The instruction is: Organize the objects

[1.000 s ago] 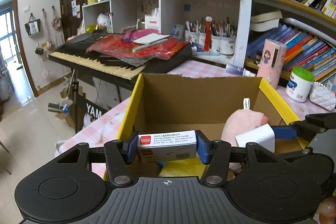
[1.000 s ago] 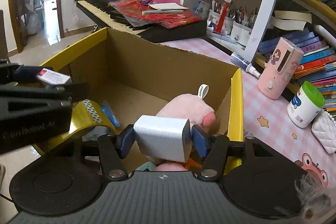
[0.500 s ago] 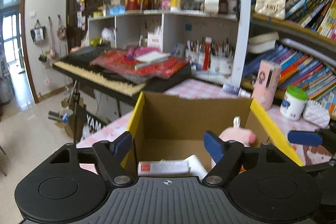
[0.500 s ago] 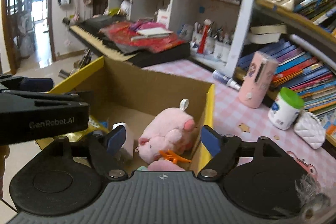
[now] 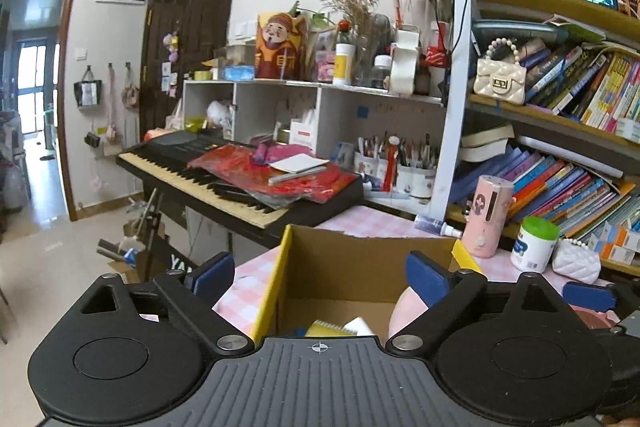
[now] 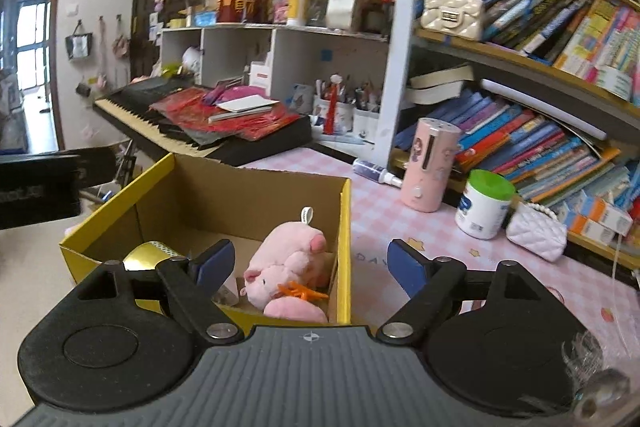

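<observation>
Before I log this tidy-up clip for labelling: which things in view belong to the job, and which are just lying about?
Job:
yellow-edged cardboard box
pink plush pig inside it
gold tape roll inside it
open left gripper
open right gripper

Lying about:
black keyboard piano
pink cylindrical device
green-lidded white jar
white quilted purse

A table with a pink checked cloth (image 6: pixel 372 203) is carrying a cardboard box (image 6: pixel 240 193). To the right of the box, a pink cylinder (image 6: pixel 432 165), a green-lidded white jar (image 6: pixel 484 205) and a white quilted purse (image 6: pixel 536 233) are standing on the cloth; behind the box, a small bottle (image 6: pixel 374 171) is lying flat.
</observation>
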Tool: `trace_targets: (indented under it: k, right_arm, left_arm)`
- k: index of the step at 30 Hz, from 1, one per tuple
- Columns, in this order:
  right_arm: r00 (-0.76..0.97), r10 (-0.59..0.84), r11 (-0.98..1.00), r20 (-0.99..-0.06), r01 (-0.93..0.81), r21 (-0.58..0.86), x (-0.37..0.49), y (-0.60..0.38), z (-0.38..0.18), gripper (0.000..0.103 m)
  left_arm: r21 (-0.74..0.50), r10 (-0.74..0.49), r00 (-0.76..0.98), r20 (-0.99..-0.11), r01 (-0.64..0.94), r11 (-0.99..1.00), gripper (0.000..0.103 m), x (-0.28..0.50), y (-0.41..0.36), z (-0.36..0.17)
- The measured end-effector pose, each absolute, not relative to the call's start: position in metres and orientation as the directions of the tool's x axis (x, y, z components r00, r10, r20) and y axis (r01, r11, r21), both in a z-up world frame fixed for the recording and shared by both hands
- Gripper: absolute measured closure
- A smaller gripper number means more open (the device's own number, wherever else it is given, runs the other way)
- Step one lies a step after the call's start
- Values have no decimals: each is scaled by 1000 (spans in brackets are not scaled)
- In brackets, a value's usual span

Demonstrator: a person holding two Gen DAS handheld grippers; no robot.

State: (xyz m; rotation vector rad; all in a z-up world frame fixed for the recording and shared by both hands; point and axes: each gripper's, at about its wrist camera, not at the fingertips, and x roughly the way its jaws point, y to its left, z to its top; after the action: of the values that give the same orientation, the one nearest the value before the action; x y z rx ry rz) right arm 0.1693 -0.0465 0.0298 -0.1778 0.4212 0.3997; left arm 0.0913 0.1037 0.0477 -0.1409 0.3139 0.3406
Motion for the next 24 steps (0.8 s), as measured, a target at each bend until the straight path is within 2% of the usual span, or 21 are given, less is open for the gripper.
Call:
trace_targets:
  k: [5, 10, 16, 21, 24]
  right_arm:
    - [844, 302, 932, -443, -358, -48, 148, -55, 28, 18]
    - [853, 240, 955, -463, -294, -45, 124, -64, 21, 15]
    - [865, 166, 973, -474, -220, -62, 91, -79, 12, 7]
    - [865, 90, 987, -493, -143, -72, 65, -92, 2, 0]
    - [863, 46, 993, -503, -92, -68, 50, -103, -3, 0]
  left_arm:
    - [-87, 323, 884, -337, -371, 924, 4, 64, 107, 40]
    - [-90, 304, 868, -392, -365, 927, 3, 45, 107, 27]
    - [-89, 267, 853, -449, -340, 936, 2, 35, 102, 17]
    - [-72, 207, 867, -454, -267, 961, 0, 25, 86, 13]
    - [-69, 163, 870, -465, -220, 973, 0, 19, 77, 10]
